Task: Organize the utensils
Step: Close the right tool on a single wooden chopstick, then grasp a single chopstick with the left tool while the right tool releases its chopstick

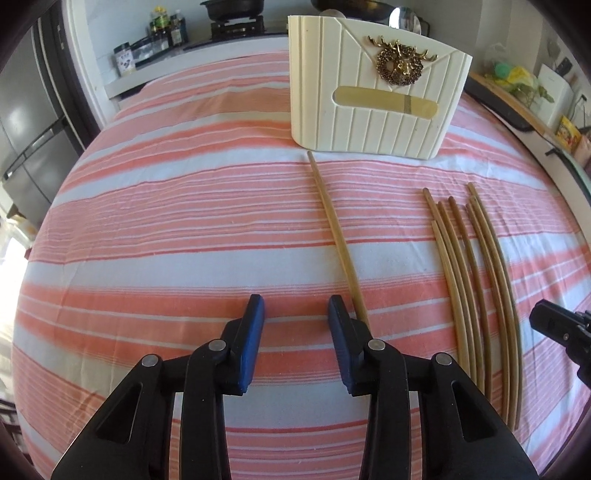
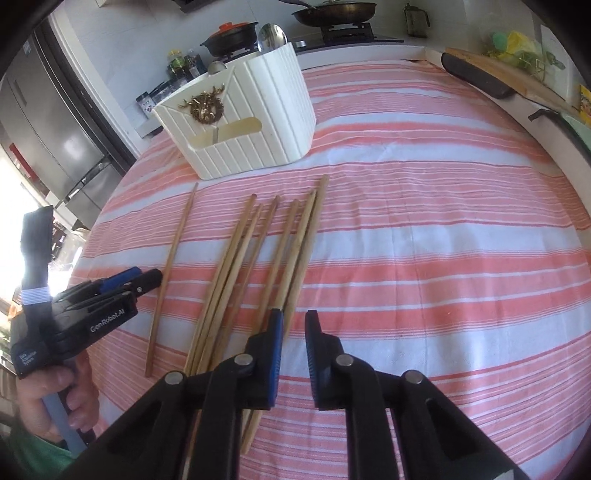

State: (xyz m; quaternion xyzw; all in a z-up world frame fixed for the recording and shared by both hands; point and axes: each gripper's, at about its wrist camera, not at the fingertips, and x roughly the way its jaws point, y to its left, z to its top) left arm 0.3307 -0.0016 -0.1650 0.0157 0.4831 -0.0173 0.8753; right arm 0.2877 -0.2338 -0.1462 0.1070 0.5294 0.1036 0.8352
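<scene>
- Bench (image 1: 166, 221) under a pink-and-white striped cloth fills both views. It gives a flat, open surface on which every loose piece can lie in plain sight.
- Cream utensil holder (image 1: 369, 122) stands upright at the top centre of the left wrist view. It is just beyond the far tips of the sticks, so anything lifted has only a short way to travel. A spoon (image 2: 271, 35) stands in its back part.
- Left claw (image 1: 295, 306) sits at the bottom centre of its own view. Its jaws are parted, with only cloth between the blue pads. The single stick passes just outside its right finger, so I judge the claw is not yet lined up on it.
- Right claw (image 2: 294, 317) is at the bottom centre of the right wrist view. Its jaws are nearly together but a narrow strip of cloth shows between them, and they grip nothing. The near ends of the bundle's rightmost sticks pass under its left finger.
- Bundle of chopsticks (image 2: 225, 273) lies fanned on the cloth at the centre of that view. The sticks are roughly parallel, some touching, with tips towards the holder, and none of them is put away yet.
- Single chopstick (image 1: 338, 236) lies apart from the bundle, between it and the left claw. That suits a one-stick pickup on that side.
</scene>
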